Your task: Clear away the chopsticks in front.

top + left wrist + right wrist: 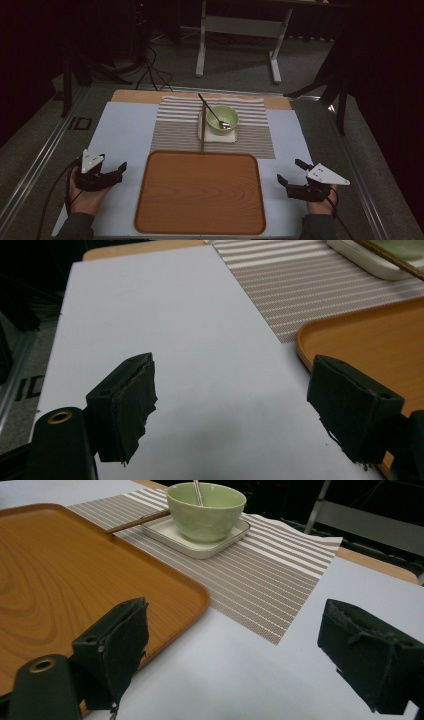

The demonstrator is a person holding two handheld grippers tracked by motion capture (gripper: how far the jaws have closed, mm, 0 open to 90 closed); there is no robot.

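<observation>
Left tongs held low over the white bench at the left edge of the wooden tray, hand underneath, jaws wide apart on nothing, aimed toward the tray. Right tongs mirrored at the tray's right edge, likewise spread wide and empty, hand behind. Beyond the tray, on the striped mat: green bowl on a white plate, spoon standing in it.

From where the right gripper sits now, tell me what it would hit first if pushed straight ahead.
Likely the striped placemat: the right gripper, open and empty, points across bare white table toward the mat's corner. The wooden tray lies just beside that line; depth is hard to judge.
</observation>
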